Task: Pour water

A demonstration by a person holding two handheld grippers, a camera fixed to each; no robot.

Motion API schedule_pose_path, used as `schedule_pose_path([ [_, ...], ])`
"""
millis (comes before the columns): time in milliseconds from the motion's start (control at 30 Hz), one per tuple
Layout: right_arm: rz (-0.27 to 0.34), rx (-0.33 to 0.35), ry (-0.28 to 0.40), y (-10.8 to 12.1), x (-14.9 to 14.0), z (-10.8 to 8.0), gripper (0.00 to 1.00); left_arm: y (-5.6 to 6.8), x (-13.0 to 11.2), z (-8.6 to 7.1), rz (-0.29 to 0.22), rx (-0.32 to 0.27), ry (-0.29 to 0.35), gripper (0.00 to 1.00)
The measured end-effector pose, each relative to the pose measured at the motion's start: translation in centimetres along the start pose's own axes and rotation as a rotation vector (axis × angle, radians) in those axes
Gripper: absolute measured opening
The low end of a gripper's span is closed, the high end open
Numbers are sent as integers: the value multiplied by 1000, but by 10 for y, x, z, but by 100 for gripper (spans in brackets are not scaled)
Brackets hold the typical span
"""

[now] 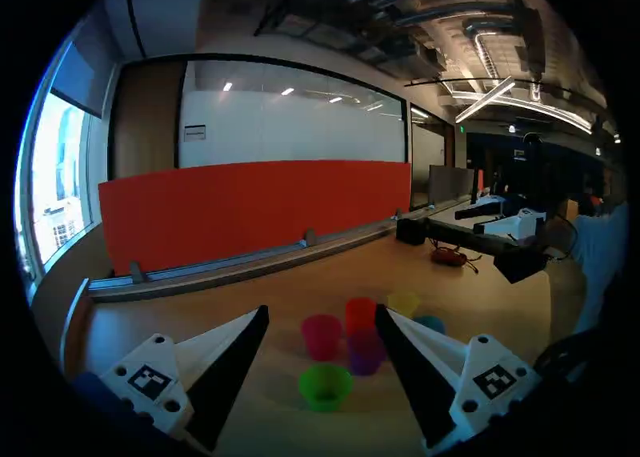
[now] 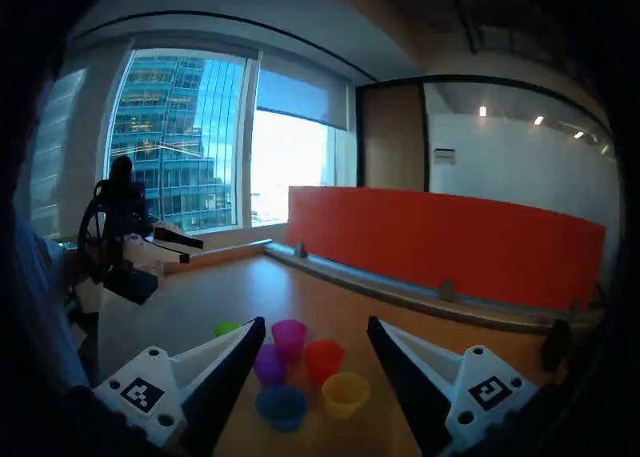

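Plastic cups [image 1: 321, 334] stand bunched together on the wooden desk [image 1: 304, 285], just ahead of both grippers. Your left gripper [image 1: 320, 313] and right gripper [image 2: 314, 322] each have their fingers spread wide and hold nothing. The crowding looks like the main risk: if you reach for an inner cup, a finger will likely shove or tip its neighbour and spill whatever is inside. The green cup [image 1: 324, 385], nearest your left gripper, seems the easier grab. You can't tell which cups hold water, because their insides are hidden at this low angle. The blue cup [image 1: 430, 321] is half covered by a finger.
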State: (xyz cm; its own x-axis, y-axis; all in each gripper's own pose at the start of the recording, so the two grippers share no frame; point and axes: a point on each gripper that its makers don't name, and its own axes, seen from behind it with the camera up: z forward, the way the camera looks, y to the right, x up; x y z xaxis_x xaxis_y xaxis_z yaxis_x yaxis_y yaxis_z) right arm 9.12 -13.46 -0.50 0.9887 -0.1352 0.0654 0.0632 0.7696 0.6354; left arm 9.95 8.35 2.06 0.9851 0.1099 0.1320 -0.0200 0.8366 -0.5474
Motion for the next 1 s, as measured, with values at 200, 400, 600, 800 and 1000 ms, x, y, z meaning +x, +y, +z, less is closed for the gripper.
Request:
schedule_pose_path([
  [200,-4,27,-55,-4,-31,8,99,1,-24,7,4,-12,-36,99],
  [400,-12,55,-106,-7,-58,14,99,2,-51,13,6,-25,-84,98],
  [600,-32,83,-163,-12,-85,17,99,4,-75,19,12,-34,-130,98],
  [800,-47,114,-220,-18,-114,19,99,6,-101,23,21,-45,-180,98],
  [1000,-71,129,-267,-23,-141,23,99,6,-127,27,22,-45,-234,98],
])
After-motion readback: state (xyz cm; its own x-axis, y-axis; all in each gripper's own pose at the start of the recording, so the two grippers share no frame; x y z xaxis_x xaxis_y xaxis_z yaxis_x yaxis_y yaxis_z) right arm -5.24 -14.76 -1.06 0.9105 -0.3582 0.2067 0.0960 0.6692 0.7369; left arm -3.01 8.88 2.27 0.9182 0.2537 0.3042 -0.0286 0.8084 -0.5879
